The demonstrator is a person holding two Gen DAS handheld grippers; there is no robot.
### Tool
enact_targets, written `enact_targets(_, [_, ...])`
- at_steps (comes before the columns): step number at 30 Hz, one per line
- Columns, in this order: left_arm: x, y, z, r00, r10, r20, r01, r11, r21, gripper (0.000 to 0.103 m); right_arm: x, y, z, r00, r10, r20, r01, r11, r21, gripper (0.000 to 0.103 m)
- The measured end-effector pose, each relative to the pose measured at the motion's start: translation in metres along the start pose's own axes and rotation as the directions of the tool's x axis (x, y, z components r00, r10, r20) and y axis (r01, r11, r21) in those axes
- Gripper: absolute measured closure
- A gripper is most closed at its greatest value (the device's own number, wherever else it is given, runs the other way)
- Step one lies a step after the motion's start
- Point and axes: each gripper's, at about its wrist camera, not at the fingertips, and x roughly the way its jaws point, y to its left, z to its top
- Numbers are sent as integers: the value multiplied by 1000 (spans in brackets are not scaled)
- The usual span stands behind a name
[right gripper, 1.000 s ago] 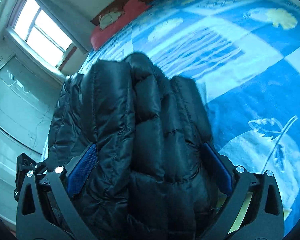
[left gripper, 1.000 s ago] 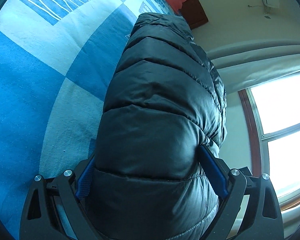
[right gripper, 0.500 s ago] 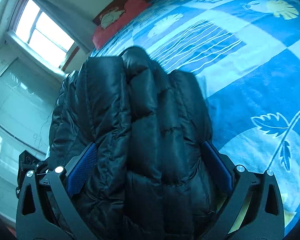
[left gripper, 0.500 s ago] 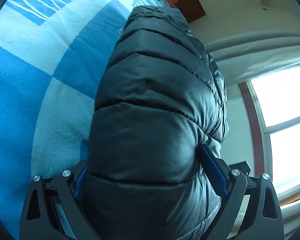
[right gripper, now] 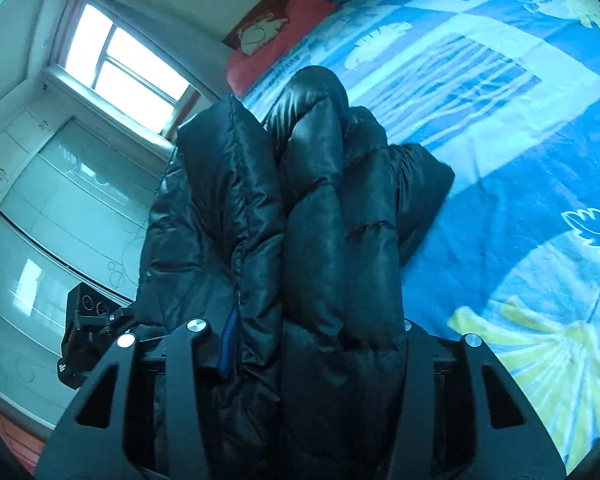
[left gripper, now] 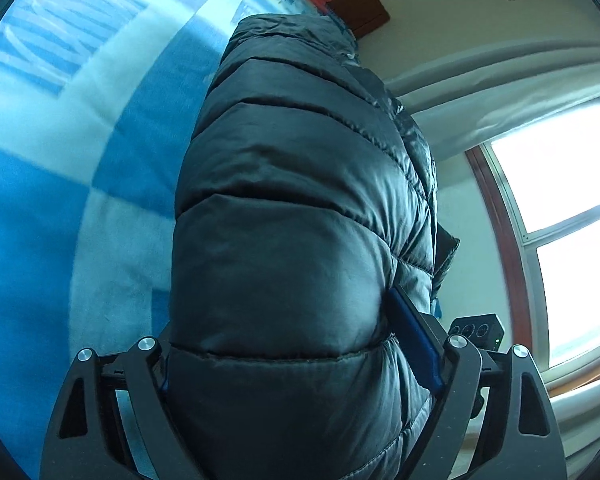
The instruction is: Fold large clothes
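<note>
A black quilted puffer jacket (left gripper: 292, 216) fills the left wrist view, held up above the blue patterned bedspread (left gripper: 40, 208). My left gripper (left gripper: 296, 344) is shut on a thick fold of it, with the blue pad of the right finger showing. In the right wrist view the same jacket (right gripper: 316, 232) hangs bunched in several folds. My right gripper (right gripper: 312, 332) is shut on it, jaws narrow, with the fabric covering most of both fingers.
The bed (right gripper: 520, 128) has a blue, white and yellow leaf-pattern cover. A red pillow (right gripper: 284, 28) lies at the wooden headboard. A window (left gripper: 568, 216) and a pale curtain are beside the bed. The other gripper's body (right gripper: 84, 336) shows at the left.
My right gripper's jaws have closed much tighter on the jacket. Both grippers have tilted and lifted, so the jacket hangs higher and more of the room shows.
</note>
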Motion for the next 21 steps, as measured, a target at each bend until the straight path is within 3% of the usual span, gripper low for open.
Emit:
enact_targets(12, [-52,-1,62,989,56,135,-68,994,80,20,73,61,46,989,145,-8,-145,988,-45,61])
enact_targets(21, [-47,43,106,982,125,140,-131,991,37,20,138,71,58,987,144,-69,-145,989,-15,61])
